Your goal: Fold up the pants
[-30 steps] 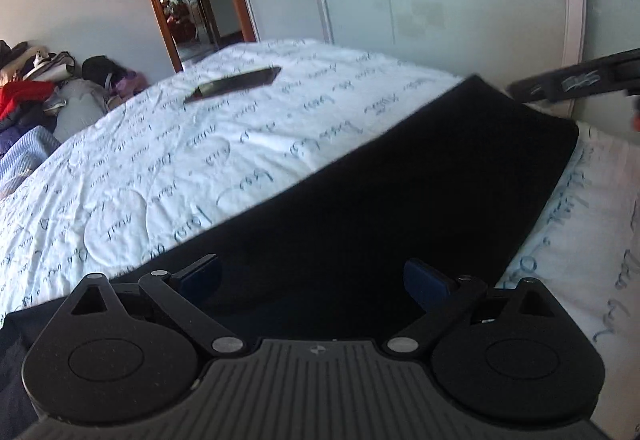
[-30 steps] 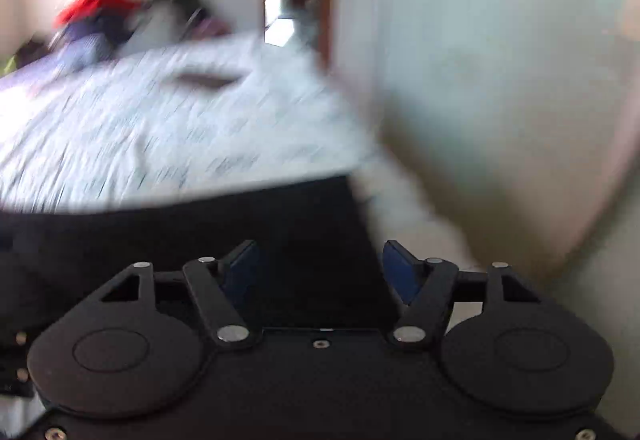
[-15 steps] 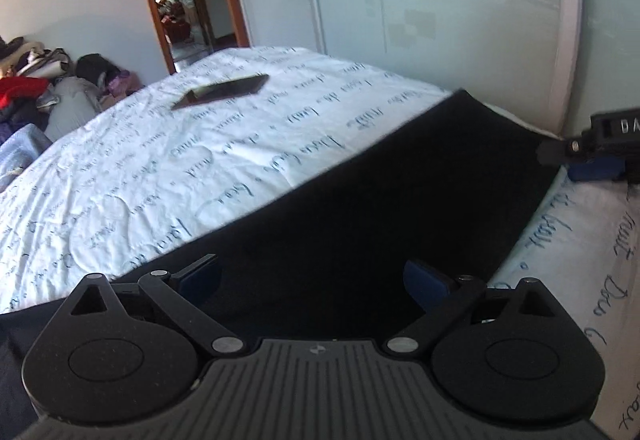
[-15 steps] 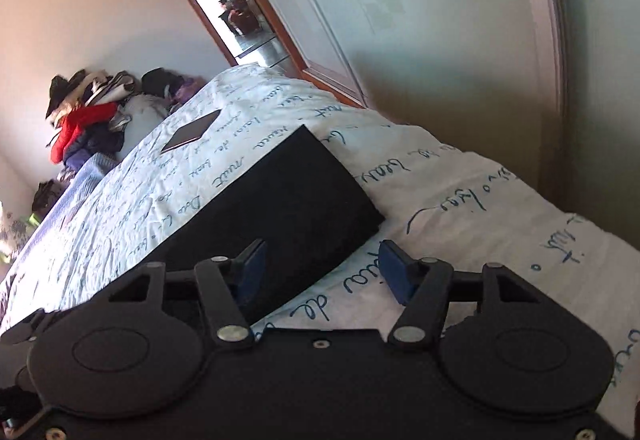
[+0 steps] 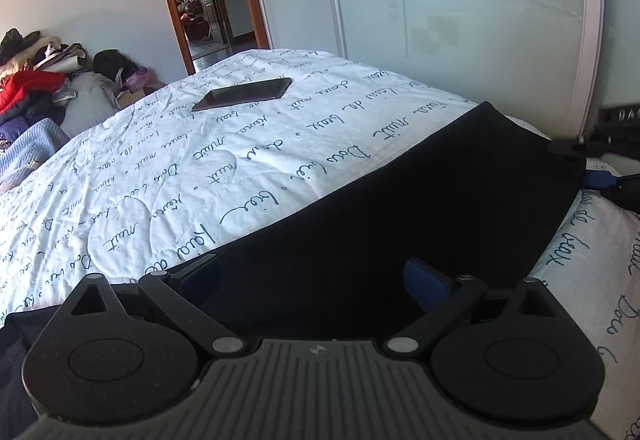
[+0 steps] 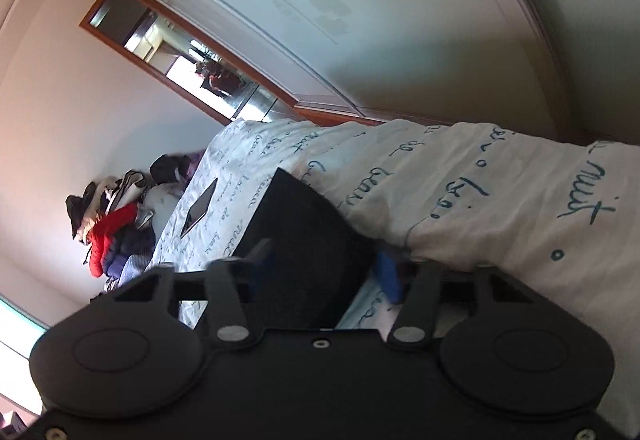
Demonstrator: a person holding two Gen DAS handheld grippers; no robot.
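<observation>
Soft, limp black pants point(image 5: 400, 224) on the bed point(image 5: 240, 167): best pinched at hem corners, left hand-held gripper point(image 5: 312, 280) and right hand-held gripper point(image 6: 324, 264) both spread, gripping nothing.

The right tool point(image 6: 325, 268) is tilted, its fingers spread to either side of the black pants' point(image 6: 304, 240) end on the bed point(image 6: 500, 199). A dark phone point(image 6: 199, 208) lies farther along the printed quilt, near piled clothes point(image 6: 116, 228).

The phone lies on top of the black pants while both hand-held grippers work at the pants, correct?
Not quite. The phone lies on the printed white bedspread, well apart from the black pants, as the left wrist view shows. Both hand-held grippers, left and right, are at the pants.
</observation>
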